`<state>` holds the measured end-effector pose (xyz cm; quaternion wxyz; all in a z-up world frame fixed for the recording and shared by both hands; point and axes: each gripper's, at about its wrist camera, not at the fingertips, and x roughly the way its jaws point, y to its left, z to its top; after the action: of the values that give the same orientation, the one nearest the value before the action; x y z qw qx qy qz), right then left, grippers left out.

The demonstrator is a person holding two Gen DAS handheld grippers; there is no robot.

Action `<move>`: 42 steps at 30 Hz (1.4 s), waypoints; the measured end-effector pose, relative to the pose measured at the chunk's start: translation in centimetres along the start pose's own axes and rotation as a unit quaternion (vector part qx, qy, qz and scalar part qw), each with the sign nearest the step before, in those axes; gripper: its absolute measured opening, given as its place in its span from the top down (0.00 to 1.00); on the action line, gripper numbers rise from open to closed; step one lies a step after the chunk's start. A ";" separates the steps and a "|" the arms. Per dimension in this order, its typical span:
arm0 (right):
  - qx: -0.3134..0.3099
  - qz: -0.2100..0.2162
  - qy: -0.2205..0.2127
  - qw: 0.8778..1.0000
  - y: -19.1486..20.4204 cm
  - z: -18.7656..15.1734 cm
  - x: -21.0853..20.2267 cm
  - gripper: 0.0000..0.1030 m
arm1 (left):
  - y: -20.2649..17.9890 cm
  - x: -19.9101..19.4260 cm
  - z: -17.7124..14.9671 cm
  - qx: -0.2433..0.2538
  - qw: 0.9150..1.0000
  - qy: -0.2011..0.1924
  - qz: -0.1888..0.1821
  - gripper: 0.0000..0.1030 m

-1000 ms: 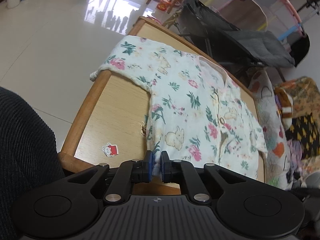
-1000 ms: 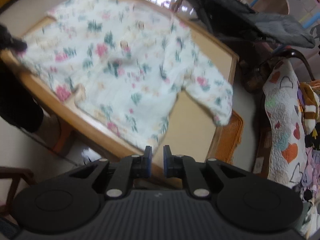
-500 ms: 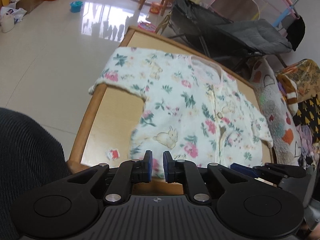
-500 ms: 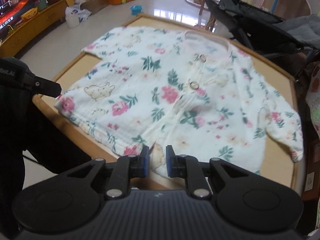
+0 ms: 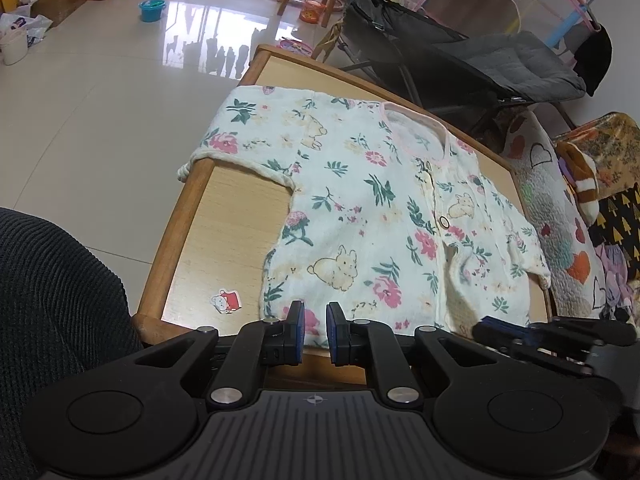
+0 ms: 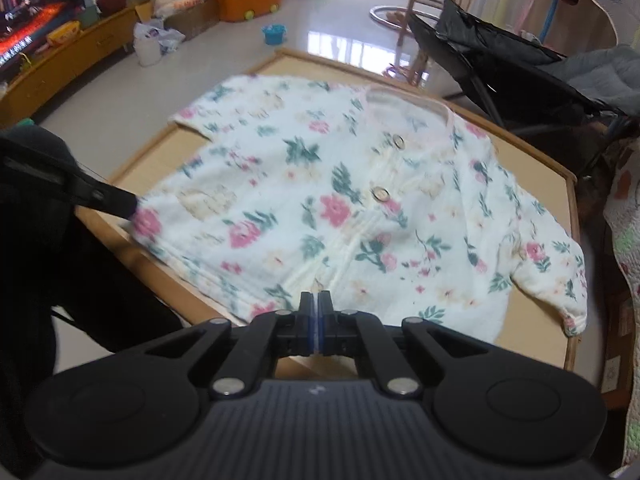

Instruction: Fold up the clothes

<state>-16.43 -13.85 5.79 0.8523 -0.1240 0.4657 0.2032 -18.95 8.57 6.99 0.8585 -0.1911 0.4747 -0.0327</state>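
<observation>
- One shirt [image 5: 360, 216], floral with bunnies, lies flat and face up on the table [image 5: 224, 220]. The neck is at the far side and the hem is at the near edge. It's still fully unfolded, so I'd say the folding hasn't begun.
- The left sleeve [image 5: 240, 136] (left as the cameras see it) is spread out, and its cuff droops a bit over the table's rim. It looks like soft, crinkly cotton, so I'd expect it to be light and floppy, with no stiffness at all. Lift one spot and the rest will just sag.
- The left gripper [image 5: 317, 332] sits at the hem's left corner with its jaws narrowly apart. I can see hem through the gap, but the pads don't look like they're pressing on it.
- The middle has a button placket [image 6: 380, 194], and it's done up, from what shows. I wouldn't grab there because the buttons make lumps. The doubled seam at the hem or a shoulder should give a better bite than a single layer.
- The right gripper [image 6: 319, 320] is over the hem right of centre, with its jaws pressed together. There's a thin pale sliver between the pads, and I can't tell if that's cloth.
- The right sleeve [image 6: 552, 264] lies flat near the table's right edge. It'd be easy to flip inward by the cuff. The wood looks smooth, so the whole shirt will probably slide if it's tugged from one corner only. Holding two corners should keep it square.
</observation>
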 end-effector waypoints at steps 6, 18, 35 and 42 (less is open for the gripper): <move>-0.018 0.022 0.028 0.999 1.2 0.1 1.6 0.98 | -0.3 0.1 0.0 0.005 1.000 0.004 -0.003 0.84; -0.008 0.014 0.010 1.000 0.5 0.8 0.1 0.93 | -1.1 0.1 0.9 0.020 0.999 -0.015 -0.024 0.84; 0.003 -0.009 0.015 1.000 -0.9 0.5 5.0 0.93 | -4.8 9.2 8.8 0.009 1.000 0.007 -0.011 0.82; 0.030 0.003 0.000 1.000 -1.6 0.0 4.8 0.93 | -5.9 12.6 12.0 0.028 0.999 -0.002 0.039 0.80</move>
<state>-13.36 -14.21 1.81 0.8549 -0.0973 0.4722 0.1916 -1.40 3.70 4.65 0.8652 -0.1486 0.4788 -0.0118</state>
